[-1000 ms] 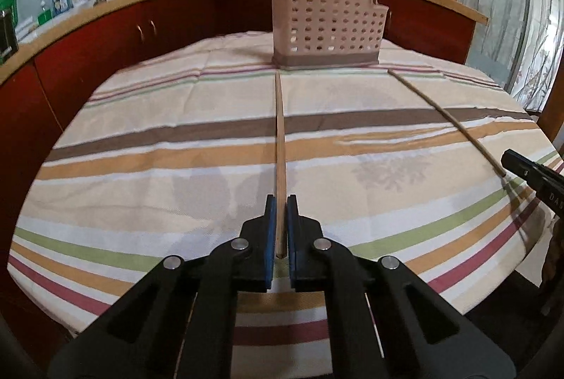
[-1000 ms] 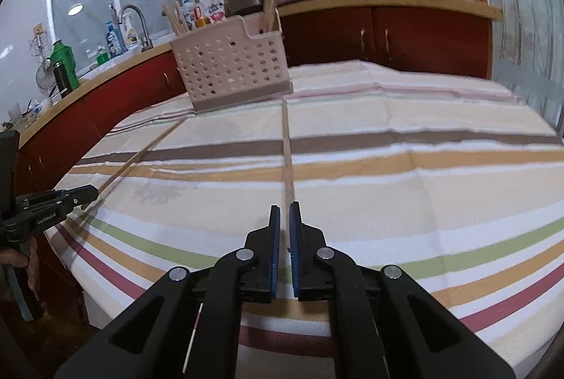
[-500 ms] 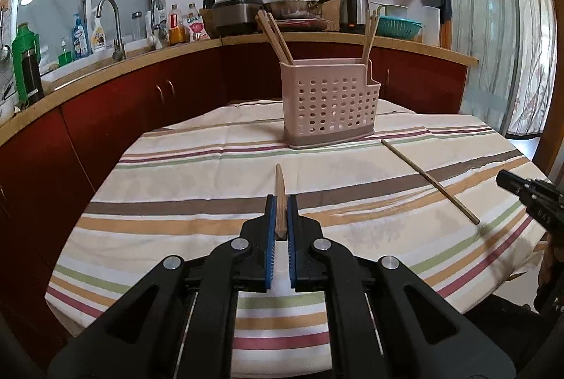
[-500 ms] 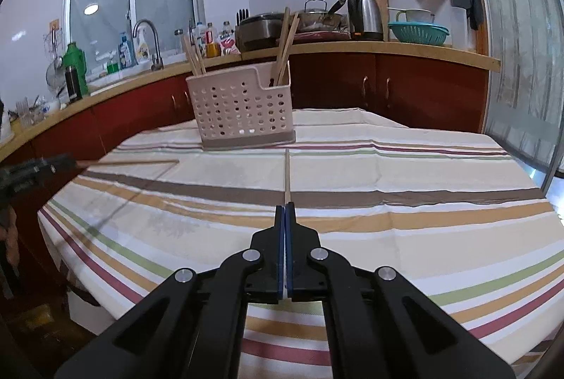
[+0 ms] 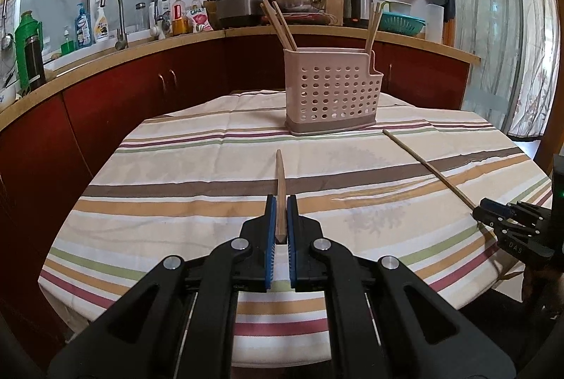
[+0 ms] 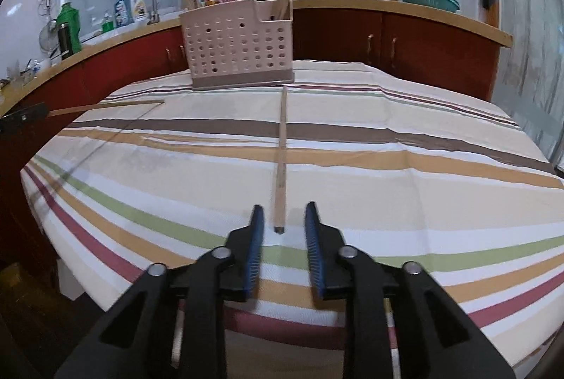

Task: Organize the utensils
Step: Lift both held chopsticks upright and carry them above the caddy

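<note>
The left gripper (image 5: 281, 216) is clamped on a wooden chopstick (image 5: 280, 188) at lower centre of the left wrist view, the blue pads (image 5: 270, 231) pressing its sides, and the stick points up the frame toward the perforated pink utensil holder (image 5: 333, 93) at upper centre. A second ago this chopstick stretched long across the striped tablecloth (image 5: 176, 174) with its far end near the holder's base; now it looks short and foreshortened, its tip raised off the cloth, and the holder sits higher and farther up the frame. The right gripper (image 6: 281, 227), at lower centre of its own view, was closed on a second chopstick (image 6: 282, 146) half a second ago; its jaws have just been opening and now stand apart, with the stick's near end between them but touching neither pad. That chopstick lies flat on the tablecloth (image 6: 423, 146), running up the middle of the frame to just short of the holder's (image 6: 239, 44) base. In the left wrist view the same stick (image 5: 428, 167) slants across the right side, and the right gripper (image 5: 488, 213) sits at its lower end by the right edge. In the right wrist view the left gripper's held chopstick (image 6: 105, 107) juts in from the left edge, clear of the cloth. More chopsticks (image 5: 282, 26) stand upright in the holder, in compartments at both ends.
</note>
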`<act>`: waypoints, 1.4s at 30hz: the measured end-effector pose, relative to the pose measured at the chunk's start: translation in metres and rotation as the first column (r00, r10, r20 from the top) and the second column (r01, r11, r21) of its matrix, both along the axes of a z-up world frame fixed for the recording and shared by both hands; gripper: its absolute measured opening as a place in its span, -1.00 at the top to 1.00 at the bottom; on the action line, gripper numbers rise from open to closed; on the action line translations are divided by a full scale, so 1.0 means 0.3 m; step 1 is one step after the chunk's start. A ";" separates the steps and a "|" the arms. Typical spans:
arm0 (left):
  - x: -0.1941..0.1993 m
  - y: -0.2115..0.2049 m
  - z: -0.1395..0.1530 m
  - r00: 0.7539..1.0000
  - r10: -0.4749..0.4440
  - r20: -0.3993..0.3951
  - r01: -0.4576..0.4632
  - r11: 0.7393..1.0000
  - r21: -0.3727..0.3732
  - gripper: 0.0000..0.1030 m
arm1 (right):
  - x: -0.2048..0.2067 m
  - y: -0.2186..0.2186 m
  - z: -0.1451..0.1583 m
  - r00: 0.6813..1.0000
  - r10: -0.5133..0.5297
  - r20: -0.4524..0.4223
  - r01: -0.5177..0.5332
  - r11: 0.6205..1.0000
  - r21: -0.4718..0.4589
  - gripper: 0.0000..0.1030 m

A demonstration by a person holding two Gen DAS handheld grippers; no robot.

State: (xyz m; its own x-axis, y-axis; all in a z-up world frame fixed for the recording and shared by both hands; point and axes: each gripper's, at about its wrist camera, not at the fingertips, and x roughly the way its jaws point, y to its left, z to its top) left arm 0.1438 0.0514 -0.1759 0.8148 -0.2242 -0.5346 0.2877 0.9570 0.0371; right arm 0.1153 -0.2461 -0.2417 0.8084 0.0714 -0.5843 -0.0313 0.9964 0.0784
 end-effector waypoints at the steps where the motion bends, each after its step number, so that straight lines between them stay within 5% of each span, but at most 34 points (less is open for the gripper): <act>1: 0.000 0.000 0.000 1.000 0.000 0.001 0.000 1.000 0.001 0.87 | -0.002 0.010 0.002 1.000 0.016 0.000 -0.016 1.000 -0.009 0.82; 7: -0.009 -0.002 0.016 1.000 0.001 0.020 -0.001 1.000 0.005 0.87 | -0.023 0.008 0.044 0.999 0.019 0.034 -0.018 1.000 -0.007 0.86; 25: -0.067 0.000 0.299 0.982 -0.027 0.189 0.037 0.998 -0.049 0.87 | -0.106 -0.028 0.537 0.919 0.045 0.391 -0.040 0.999 -0.019 0.87; 42: 0.069 -0.063 0.339 0.974 -0.060 0.216 0.069 0.997 -0.034 0.87 | 0.059 0.005 0.579 0.905 0.081 0.417 -0.069 0.997 -0.044 0.87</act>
State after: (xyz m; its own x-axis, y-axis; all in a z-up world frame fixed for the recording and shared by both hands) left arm 0.1645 0.0325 -0.0741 0.8926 -0.2987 -0.3378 0.3388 0.9386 0.0654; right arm 0.1329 -0.2445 -0.0680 0.9719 0.1306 -0.1960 -0.1303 0.9914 0.0145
